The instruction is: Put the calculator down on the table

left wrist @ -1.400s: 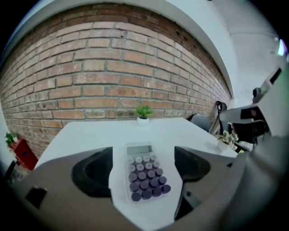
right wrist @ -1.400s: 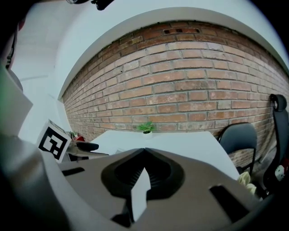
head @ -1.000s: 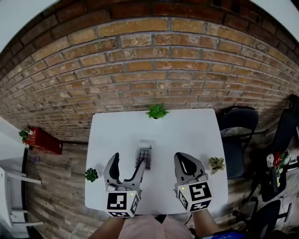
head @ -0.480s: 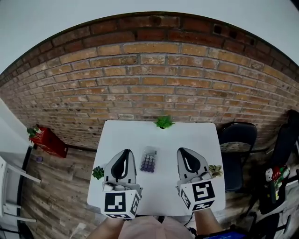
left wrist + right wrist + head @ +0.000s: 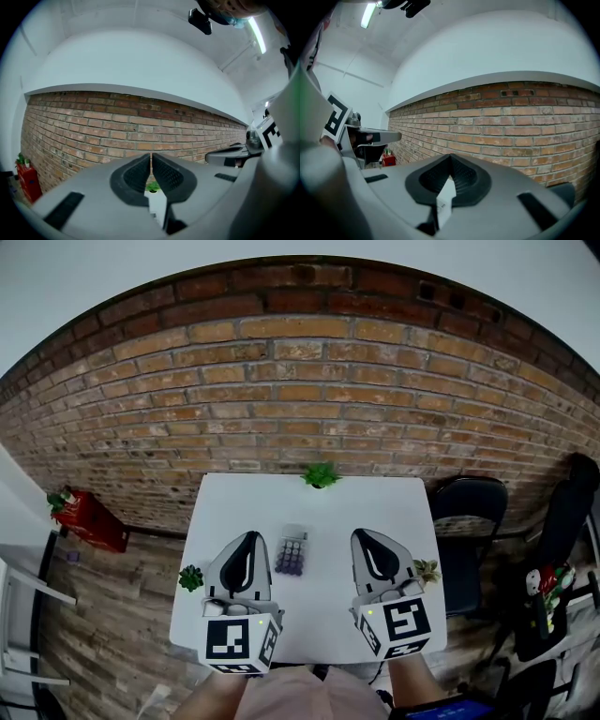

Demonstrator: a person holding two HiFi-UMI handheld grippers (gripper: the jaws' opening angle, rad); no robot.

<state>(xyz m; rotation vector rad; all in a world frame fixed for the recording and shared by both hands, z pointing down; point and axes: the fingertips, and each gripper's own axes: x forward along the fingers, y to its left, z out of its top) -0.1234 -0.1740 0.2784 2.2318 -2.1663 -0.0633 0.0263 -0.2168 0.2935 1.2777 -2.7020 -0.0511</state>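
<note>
The left gripper (image 5: 251,538) has its jaws pressed together with nothing between them; the right gripper (image 5: 364,536) is closed the same way and also empty; they are held one on each side of the calculator (image 5: 292,552), and neither touches it; the calculator lies flat on the white surface (image 5: 375,507), its display end toward the brick wall (image 5: 300,381); beyond the calculator, at the far edge, stands a green plant (image 5: 321,474); left of the calculator, at the edge, sits a small plant (image 5: 191,577); right of it sits another small plant (image 5: 427,569); further right of the calculator, off the surface, stands a dark chair (image 5: 466,512).
</note>
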